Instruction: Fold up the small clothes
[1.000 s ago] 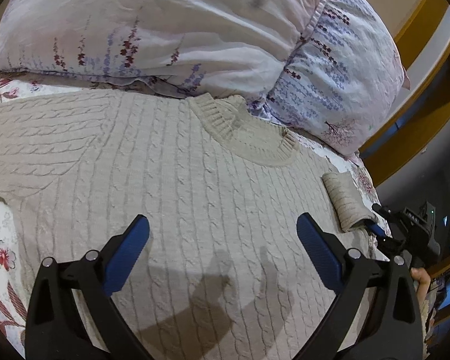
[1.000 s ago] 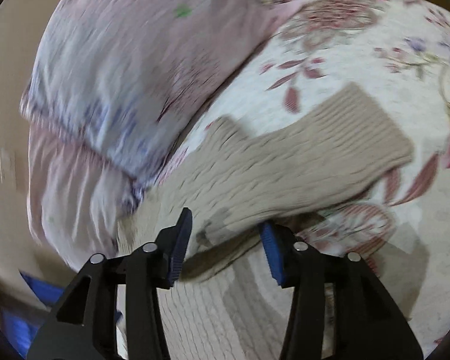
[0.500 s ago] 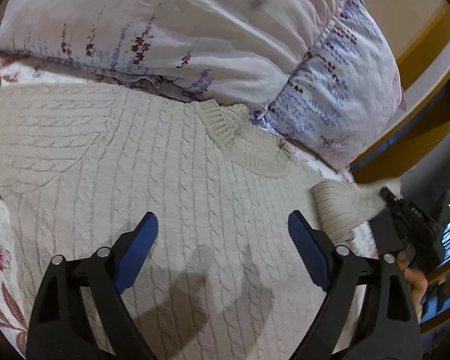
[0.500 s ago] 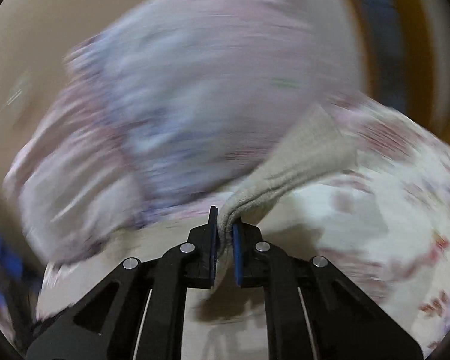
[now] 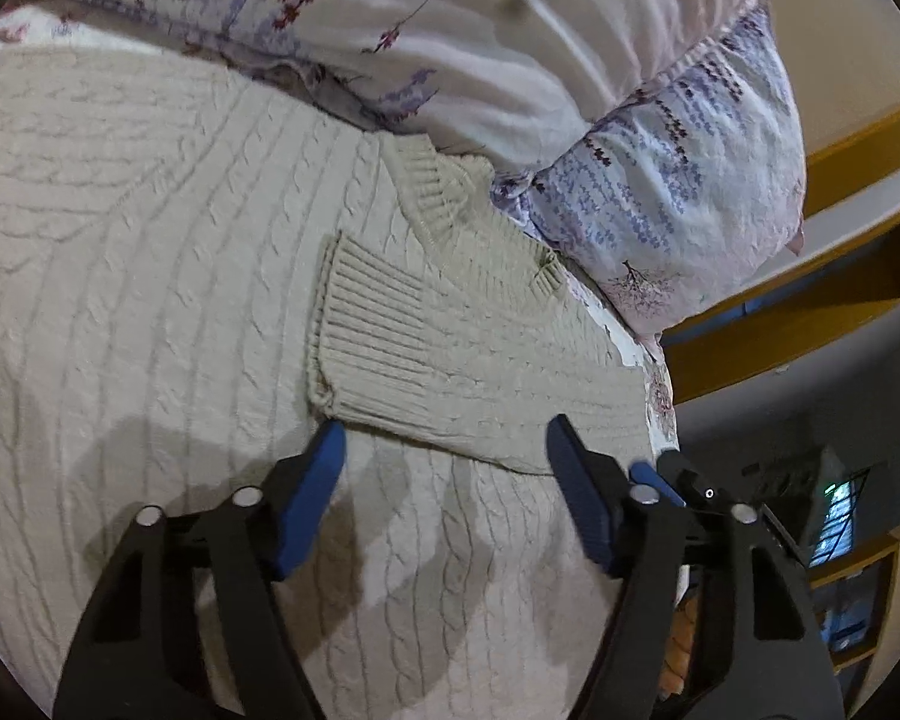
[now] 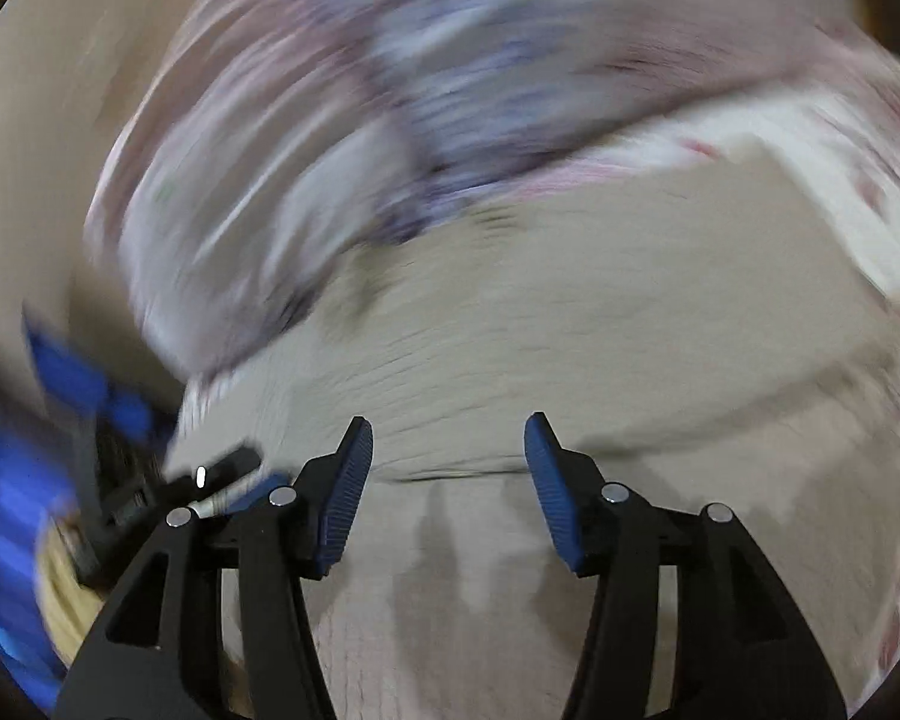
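A beige cable-knit sweater (image 5: 150, 300) lies flat on the bed, its collar (image 5: 450, 198) toward the pillows. Its right sleeve (image 5: 450, 360) is folded across the chest, with the ribbed cuff (image 5: 366, 324) near the middle. My left gripper (image 5: 444, 438) is open and empty just above the sweater, at the near edge of the folded sleeve. My right gripper (image 6: 444, 450) is open and empty above the sweater (image 6: 570, 330) in its blurred view. Part of the right gripper (image 5: 678, 480) shows behind my left gripper's right finger.
Floral pillows (image 5: 570, 60) lie right behind the collar. The floral bedsheet (image 5: 660, 384) shows at the sweater's right edge, where the bed ends. A wooden bed frame (image 5: 810, 312) and a dark area with a small screen (image 5: 840, 516) lie beyond.
My right gripper carried the right sleeve over the chest, laid it down and opened. My left gripper moved forward and right toward the folded sleeve.
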